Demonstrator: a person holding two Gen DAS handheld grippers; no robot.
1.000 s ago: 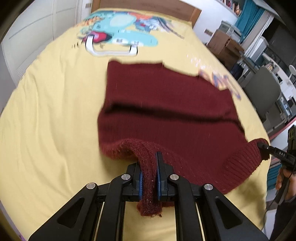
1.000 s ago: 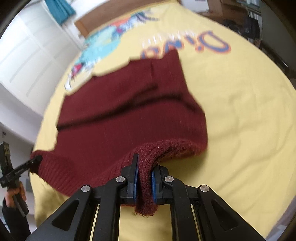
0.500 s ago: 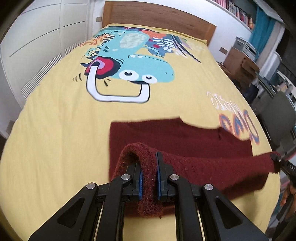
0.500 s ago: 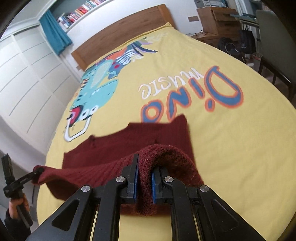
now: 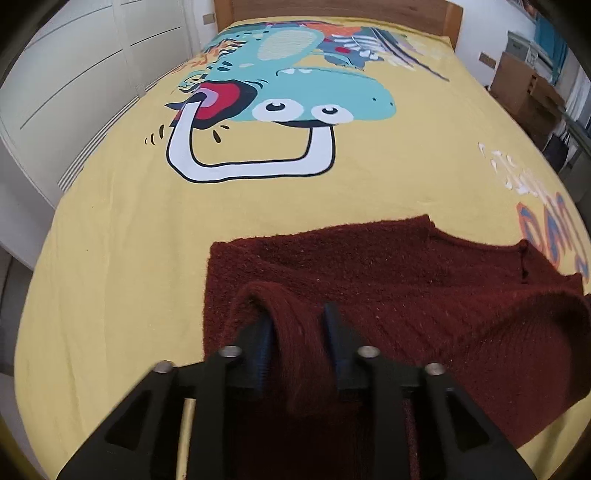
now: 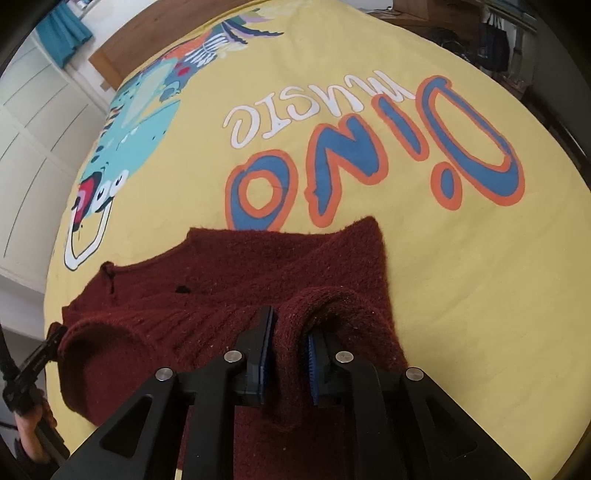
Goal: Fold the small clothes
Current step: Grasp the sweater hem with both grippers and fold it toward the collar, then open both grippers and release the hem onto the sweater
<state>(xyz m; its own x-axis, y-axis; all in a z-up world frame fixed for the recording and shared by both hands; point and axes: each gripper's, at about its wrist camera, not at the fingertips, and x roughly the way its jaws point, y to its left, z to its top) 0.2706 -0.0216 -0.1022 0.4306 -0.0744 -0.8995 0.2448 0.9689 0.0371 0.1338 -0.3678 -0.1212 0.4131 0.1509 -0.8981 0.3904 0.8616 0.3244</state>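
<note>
My left claw (image 5: 297, 332) is opening; a fold of the dark red sweater (image 5: 406, 280) is standing between its blue pads, which are no longer pressing it; my right claw (image 6: 290, 332) is opening too, with another fold of the same sweater between its pads; the sweater is lying folded over itself on the near part of the bed (image 5: 110, 258), its hem brought up over its body; beyond it the yellow bedcover is showing a turquoise dinosaur print (image 5: 295, 92) and the big blue letters (image 6: 369, 162); farther away the wooden headboard (image 5: 332, 5) is standing.
</note>
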